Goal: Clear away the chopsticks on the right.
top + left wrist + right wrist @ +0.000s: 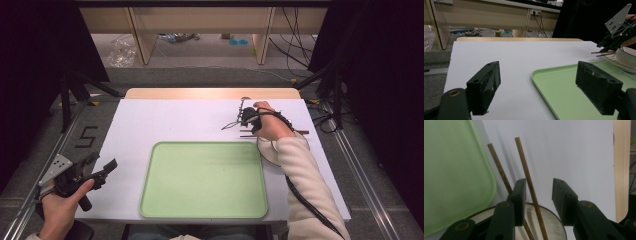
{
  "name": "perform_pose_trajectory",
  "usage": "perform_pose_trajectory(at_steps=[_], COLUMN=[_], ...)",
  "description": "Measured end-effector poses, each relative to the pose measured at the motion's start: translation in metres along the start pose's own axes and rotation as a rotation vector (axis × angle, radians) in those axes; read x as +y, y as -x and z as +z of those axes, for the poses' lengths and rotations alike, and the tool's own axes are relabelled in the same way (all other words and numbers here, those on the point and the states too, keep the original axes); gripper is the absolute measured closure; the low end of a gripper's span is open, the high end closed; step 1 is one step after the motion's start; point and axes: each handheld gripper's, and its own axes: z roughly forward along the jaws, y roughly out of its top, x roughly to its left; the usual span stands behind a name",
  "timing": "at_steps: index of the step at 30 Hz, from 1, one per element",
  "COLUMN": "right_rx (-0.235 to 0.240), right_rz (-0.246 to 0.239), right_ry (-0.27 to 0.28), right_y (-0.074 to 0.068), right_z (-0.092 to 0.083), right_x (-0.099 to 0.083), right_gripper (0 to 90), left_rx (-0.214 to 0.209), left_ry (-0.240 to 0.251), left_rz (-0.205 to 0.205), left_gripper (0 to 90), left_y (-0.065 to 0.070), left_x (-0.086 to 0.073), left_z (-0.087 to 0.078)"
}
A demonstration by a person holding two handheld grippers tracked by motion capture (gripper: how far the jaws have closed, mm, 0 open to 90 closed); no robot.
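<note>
1. Right gripper [246, 116]: sat near the table's far right corner, above the bowl. Its jaws stood partly apart; one chopstick ran up through the gap, touched by neither pad, and the other passed behind the left jaw. Nothing was gripped.
2. Chopsticks [525, 170]: two brown wooden sticks, lying across the bowl's rim, their tips out over the bare white table [165, 120] just beside the tray's far right corner.
3. Bowl [551, 220]: pale, dark-rimmed, standing on the table at the tray's right edge, toward the far side.
4. Tray [202, 180]: light green, rounded corners, at the middle of the table's near edge.
5. Left gripper [102, 167]: held at the table's near left corner, jaws wide apart with nothing between them.
</note>
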Motion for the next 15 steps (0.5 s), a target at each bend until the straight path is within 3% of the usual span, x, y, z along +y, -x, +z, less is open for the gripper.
perform_pose_trajectory(at_steps=[1,15], right_rx=[-0.002,0.011], right_rz=[-0.026,-0.077], right_ry=[0.001,-0.038], right_y=[0.001,-0.001], right_z=[0.001,0.011], right_x=[0.001,0.009], right_gripper=[66.6,69.7], left_rx=[0.000,-0.001], left_ry=[0.000,0.005], left_rz=[0.000,-0.003], left_gripper=[19.8,19.9], left_y=[0.000,0.000], left_x=[0.000,0.000], left_z=[0.000,0.000])
